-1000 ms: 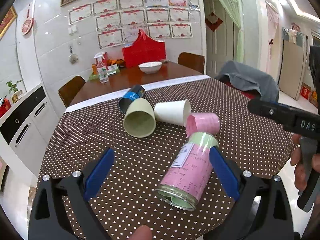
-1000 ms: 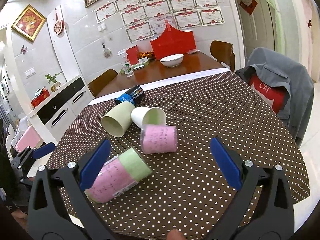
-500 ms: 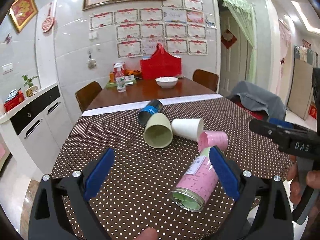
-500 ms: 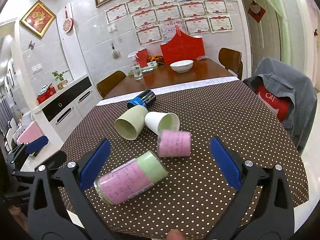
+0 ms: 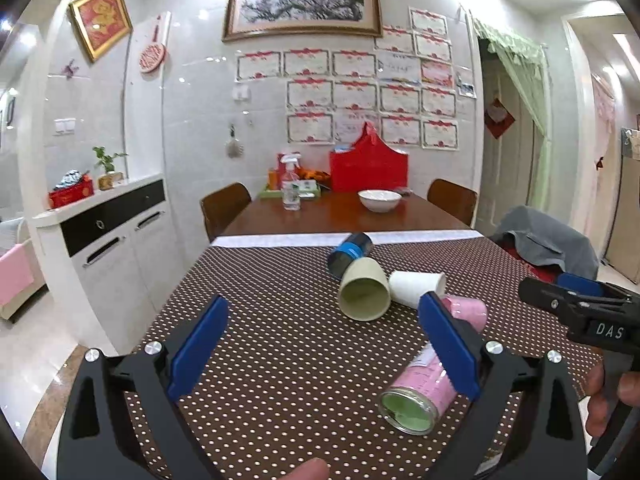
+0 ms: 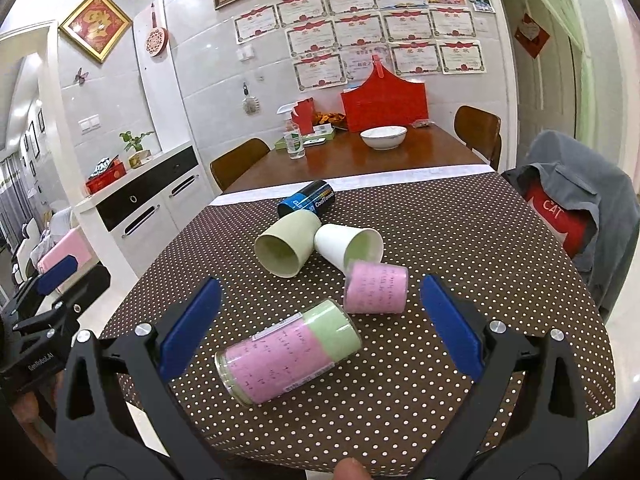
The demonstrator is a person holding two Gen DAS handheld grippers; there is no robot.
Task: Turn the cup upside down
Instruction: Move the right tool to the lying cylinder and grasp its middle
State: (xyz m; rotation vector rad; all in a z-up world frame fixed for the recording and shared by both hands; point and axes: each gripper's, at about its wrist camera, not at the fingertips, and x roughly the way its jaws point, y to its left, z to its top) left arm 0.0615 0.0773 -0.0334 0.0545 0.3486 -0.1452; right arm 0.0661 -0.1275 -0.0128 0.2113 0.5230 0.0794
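Note:
Several cups lie on their sides on the brown dotted tablecloth (image 6: 460, 240). A pale green cup (image 6: 286, 244) (image 5: 363, 290), a white paper cup (image 6: 349, 245) (image 5: 416, 286), a small pink cup (image 6: 376, 288) (image 5: 468, 311), a glass jar wrapped in pink and green paper (image 6: 288, 352) (image 5: 420, 394) and a black-blue can (image 6: 306, 199) (image 5: 350, 252). My left gripper (image 5: 324, 354) is open and empty, above the table's near edge. My right gripper (image 6: 318, 330) is open and empty, with the jar lying below between its fingers.
Behind the cloth the bare wooden table holds a white bowl (image 6: 383, 137), a spray bottle (image 6: 293, 136) and a red bag (image 6: 384, 102). Wooden chairs stand around it, one with a grey jacket (image 6: 576, 200) at right. A white cabinet (image 6: 152, 200) stands left.
Both grippers have pulled back and tilted up, so the cups sit lower and farther in view. The cups have not moved. Both grippers stay open.

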